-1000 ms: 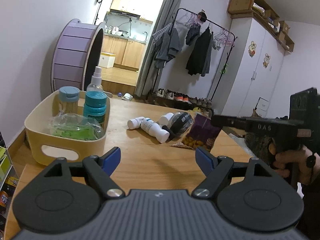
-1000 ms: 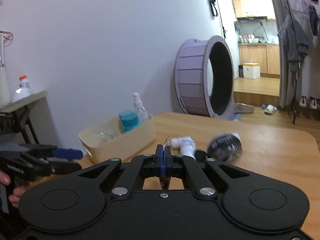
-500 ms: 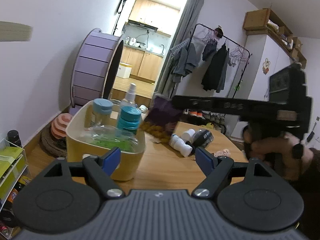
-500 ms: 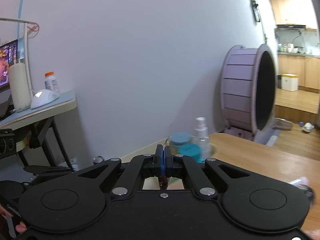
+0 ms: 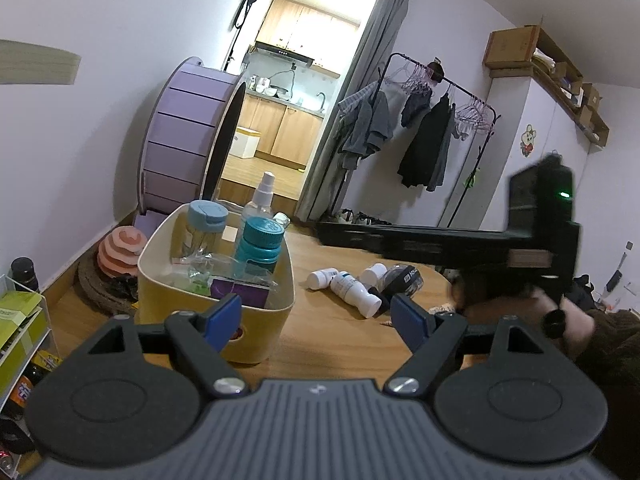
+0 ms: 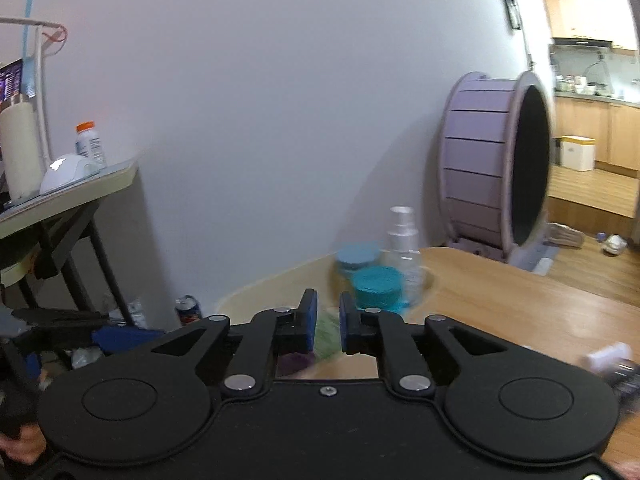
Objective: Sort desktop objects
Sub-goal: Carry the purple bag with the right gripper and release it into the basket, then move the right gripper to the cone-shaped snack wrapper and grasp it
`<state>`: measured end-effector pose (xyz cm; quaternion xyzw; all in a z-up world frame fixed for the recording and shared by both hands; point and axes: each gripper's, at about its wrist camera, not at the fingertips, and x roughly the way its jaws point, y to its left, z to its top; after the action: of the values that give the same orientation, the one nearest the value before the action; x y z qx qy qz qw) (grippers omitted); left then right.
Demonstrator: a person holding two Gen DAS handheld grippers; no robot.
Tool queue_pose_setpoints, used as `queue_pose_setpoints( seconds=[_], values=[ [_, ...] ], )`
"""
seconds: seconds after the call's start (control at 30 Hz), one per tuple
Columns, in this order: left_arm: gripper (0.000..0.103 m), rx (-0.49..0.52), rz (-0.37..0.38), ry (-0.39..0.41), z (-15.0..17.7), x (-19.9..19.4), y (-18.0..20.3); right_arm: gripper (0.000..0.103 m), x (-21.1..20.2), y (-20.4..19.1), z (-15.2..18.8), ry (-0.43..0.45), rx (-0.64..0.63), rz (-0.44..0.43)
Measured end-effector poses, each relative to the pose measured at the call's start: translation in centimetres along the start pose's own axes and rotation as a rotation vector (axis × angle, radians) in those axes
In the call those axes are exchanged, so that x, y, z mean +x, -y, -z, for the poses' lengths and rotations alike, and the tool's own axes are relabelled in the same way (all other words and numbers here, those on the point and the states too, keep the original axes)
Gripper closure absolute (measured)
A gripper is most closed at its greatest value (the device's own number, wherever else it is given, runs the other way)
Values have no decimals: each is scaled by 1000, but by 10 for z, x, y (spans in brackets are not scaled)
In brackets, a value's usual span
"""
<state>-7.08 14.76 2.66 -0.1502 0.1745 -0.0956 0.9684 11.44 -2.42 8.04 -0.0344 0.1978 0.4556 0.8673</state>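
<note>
A second ago my right gripper (image 6: 328,326) was clamped on the glossy purple snack packet (image 5: 240,291) out over the bench; now its jaws are opening above the pale yellow plastic bin (image 5: 276,332), and the packet lies inside, a dark purple foil slab at the bin's near end. In the right wrist view I see a purple scrap and some green below the parting blue pads (image 6: 310,322), with nothing pressed between them, so I judge the drop done: one more item sorted.

My left gripper (image 5: 318,316) has drifted a little towards the bin and hangs wide open and empty, its blue pads well apart, framing the bin's near corner and the leftovers.

The bin is smooth, rounded at the corners, with a cut-out handle. Standing in it are a teal ribbed-cap bottle (image 5: 258,244), a clear jar with a light blue flip lid (image 5: 206,220) and a clear spray bottle with a white nozzle (image 5: 262,200), plus crinkly clear bags.

Still lying loose on the light wooden bench (image 5: 340,344), well apart from the bin, are a white plastic bottle on its side (image 5: 354,290), two smaller white bottles (image 5: 322,278) and a dark round tin (image 5: 404,278). Those look like the next picks; the cylinders may roll.
</note>
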Motion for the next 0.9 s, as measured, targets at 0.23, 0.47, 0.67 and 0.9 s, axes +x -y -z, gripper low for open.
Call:
queue_pose_setpoints(
  seconds=[0.23, 0.47, 0.67, 0.9],
  values=[
    [22, 28, 28, -23, 3, 12, 14, 69, -70, 48, 28, 20, 62, 158],
    [22, 63, 57, -60, 9, 34, 35, 60, -112, 98, 66, 14, 169, 316],
    [22, 118, 65, -110, 18, 54, 52, 49, -112, 116, 86, -15, 191, 343],
    [22, 137, 70, -137, 26, 63, 61, 46, -92, 147, 91, -34, 274, 354]
  ],
)
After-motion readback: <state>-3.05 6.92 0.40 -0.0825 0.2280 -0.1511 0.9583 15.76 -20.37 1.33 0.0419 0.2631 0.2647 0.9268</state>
